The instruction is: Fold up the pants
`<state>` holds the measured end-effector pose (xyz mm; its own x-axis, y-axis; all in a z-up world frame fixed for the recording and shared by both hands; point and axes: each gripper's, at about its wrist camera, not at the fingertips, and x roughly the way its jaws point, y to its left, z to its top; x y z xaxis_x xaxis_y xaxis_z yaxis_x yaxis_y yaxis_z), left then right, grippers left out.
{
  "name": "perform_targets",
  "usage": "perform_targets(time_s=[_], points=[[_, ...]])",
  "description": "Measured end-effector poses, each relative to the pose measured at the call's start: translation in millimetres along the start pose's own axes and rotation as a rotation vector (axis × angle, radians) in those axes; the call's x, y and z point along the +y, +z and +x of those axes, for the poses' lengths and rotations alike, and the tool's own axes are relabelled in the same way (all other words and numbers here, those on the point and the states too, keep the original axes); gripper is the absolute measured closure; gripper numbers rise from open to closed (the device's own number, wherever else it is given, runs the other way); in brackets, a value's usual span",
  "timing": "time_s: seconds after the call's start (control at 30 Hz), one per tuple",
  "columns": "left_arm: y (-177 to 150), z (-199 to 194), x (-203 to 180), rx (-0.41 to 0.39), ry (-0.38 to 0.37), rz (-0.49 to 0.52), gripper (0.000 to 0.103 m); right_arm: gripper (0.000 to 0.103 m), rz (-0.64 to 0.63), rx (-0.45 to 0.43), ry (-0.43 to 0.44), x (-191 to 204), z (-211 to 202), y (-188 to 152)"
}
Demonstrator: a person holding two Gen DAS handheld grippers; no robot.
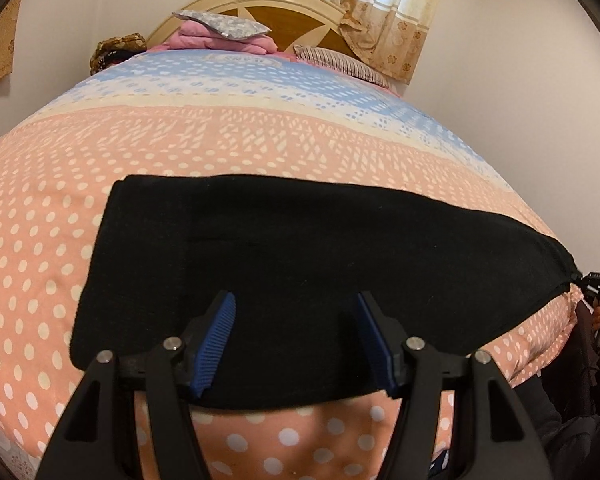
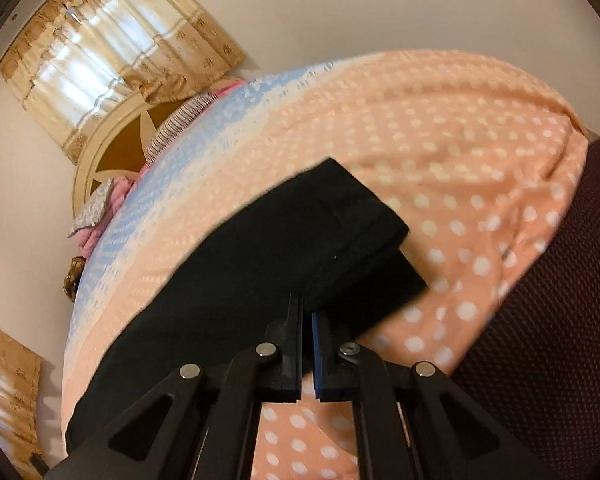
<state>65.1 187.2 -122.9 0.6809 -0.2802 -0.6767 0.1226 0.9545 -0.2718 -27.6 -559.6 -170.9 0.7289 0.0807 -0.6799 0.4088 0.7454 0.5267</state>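
Note:
Black pants (image 1: pixel 300 248) lie flat across a pink polka-dot bed, folded lengthwise into a long strip. My left gripper (image 1: pixel 296 304) is open and empty, its blue-padded fingers (image 1: pixel 220 332) spread just above the near edge of the pants. In the right wrist view the pants (image 2: pixel 260 264) run from lower left to a squared end at upper right. My right gripper (image 2: pixel 306 312) is shut on the edge of the pants near that end. The right gripper also shows at the far right of the left wrist view (image 1: pixel 580 278), pinching the pants' pointed end.
The bedspread (image 1: pixel 180 152) is pink with white dots, blue near the head. Folded pink bedding and a patterned pillow (image 1: pixel 228 32) lie by the wooden headboard (image 1: pixel 296 20). A curtain (image 1: pixel 380 4) hangs behind. A dark maroon sleeve (image 2: pixel 560 300) fills the right wrist view's right.

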Motion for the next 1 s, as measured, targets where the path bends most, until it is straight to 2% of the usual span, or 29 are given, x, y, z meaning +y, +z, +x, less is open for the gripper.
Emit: perform_targets(time_s=[0.17,0.3,0.37,0.4,0.43,0.53,0.6,0.73,0.83,0.93,1.0], points=[[2.1,-1.6,-0.8,0.008,-0.001,-0.009,0.039,0.1,0.021,0.042,-0.013,-13.5,16.9,-3.1],[0.4,-10.8,-11.2,0.011,-0.02,0.021,0.039,0.099,-0.024,0.056,-0.03,-8.9,14.5,-2.1],[-0.2,-14.4,-21.4,0.011,-0.034,0.055,0.039,0.084,-0.02,0.065,-0.046,-12.1,9.5,0.3],[-0.6,-16.4,-32.4,0.01,-0.056,0.084,0.039,0.067,-0.021,0.056,-0.07,-11.6,5.8,2.2],[-1.2,-16.7,-39.9,0.008,-0.064,0.106,0.039,0.056,-0.03,0.029,-0.098,-12.3,-1.7,3.2],[-0.9,-14.9,-81.3,-0.001,-0.109,0.208,0.039,0.056,-0.055,-0.035,-0.129,-11.0,-21.7,5.1],[-1.9,-8.9,-115.7,0.011,-0.169,0.263,0.039,0.056,-0.092,-0.047,-0.098,1.0,-31.4,2.1],[-7.5,13.5,-186.3,0.041,-0.251,0.387,0.039,0.056,-0.26,-0.009,0.016,48.2,-33.8,-22.6],[-16.7,30.7,-227.8,0.071,-0.278,0.465,0.039,0.056,-0.514,0.02,0.058,102.1,-25.8,-57.9],[-26.4,40.7,-247.6,0.091,-0.263,0.517,0.039,0.056,-0.775,0.0,0.02,145.0,-18.1,-97.8],[-30.4,46.7,-251.8,0.111,-0.251,0.541,0.039,0.056,-0.895,-0.005,-0.016,159.9,-10.9,-117.5]])
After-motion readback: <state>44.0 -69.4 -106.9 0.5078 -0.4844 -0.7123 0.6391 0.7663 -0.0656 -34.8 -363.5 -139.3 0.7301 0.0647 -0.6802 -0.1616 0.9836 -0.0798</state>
